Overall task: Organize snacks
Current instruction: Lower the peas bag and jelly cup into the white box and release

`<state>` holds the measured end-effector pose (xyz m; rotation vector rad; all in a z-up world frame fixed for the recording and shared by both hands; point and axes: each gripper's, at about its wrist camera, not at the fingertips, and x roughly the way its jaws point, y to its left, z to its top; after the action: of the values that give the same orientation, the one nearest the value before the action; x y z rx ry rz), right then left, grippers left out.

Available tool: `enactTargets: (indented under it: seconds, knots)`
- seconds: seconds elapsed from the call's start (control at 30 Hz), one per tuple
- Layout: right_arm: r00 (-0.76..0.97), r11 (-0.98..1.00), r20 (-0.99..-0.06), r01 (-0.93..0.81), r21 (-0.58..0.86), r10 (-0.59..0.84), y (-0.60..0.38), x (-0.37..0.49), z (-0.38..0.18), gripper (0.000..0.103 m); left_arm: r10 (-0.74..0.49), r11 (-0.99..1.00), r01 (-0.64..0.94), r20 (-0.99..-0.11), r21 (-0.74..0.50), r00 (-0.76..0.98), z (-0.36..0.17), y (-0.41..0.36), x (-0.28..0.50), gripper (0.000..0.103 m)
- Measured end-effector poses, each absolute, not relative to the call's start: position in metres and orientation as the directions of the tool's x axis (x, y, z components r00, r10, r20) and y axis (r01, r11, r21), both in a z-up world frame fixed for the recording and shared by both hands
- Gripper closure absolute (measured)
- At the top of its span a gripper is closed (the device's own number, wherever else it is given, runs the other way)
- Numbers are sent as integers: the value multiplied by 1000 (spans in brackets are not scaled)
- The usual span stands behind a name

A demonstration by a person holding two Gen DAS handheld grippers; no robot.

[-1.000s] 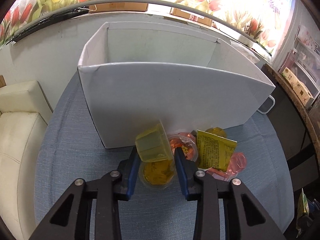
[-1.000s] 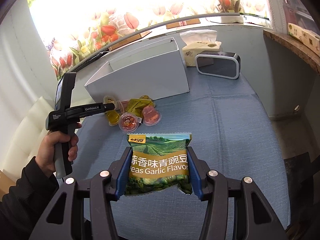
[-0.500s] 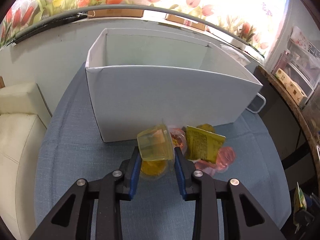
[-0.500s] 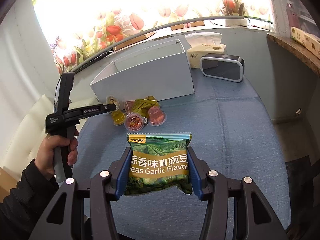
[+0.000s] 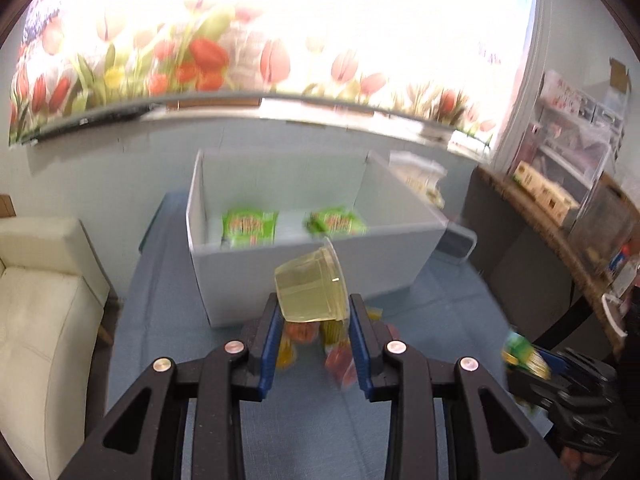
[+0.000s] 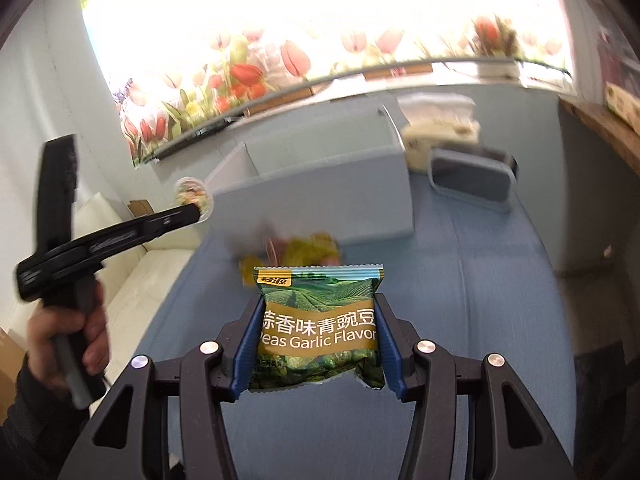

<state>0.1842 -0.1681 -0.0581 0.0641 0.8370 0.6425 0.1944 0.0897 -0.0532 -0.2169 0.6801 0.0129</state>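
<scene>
My left gripper (image 5: 314, 320) is shut on a pale yellow jelly cup (image 5: 312, 286), held in the air just in front of the white box (image 5: 384, 268). Two green snack packets (image 5: 250, 227) lie inside the box. The cup (image 6: 193, 195) and the left gripper also show in the right wrist view. My right gripper (image 6: 318, 340) is shut on a green garlic pea packet (image 6: 318, 324), held above the blue table. Several jelly cups and a yellow packet (image 6: 308, 250) lie on the table before the box (image 6: 320, 196).
A blue cloth covers the table (image 6: 480, 280). A tissue pack (image 6: 436, 136) and a grey device (image 6: 472, 180) stand right of the box. A cream sofa (image 5: 44, 320) is at the left. A wooden shelf (image 5: 560, 216) runs along the right.
My left gripper has lifted the yellow jelly cup up off the pile, so the box's inside now shows. My right gripper has risen a little, still holding the pea packet.
</scene>
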Motion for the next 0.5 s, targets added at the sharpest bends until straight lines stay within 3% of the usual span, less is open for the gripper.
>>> enactTargets:
  seconds: [0.27, 0.5]
  knots:
    - [540, 790, -612, -559, 253, 578, -113, 287, -18, 47, -54, 978, -71, -567, -196, 822, 0, 112, 245, 68]
    - [469, 788, -670, -538, 299, 575, -68, 375, -31, 46, -48, 978, -88, -618, -189, 785, -5, 137, 310, 68]
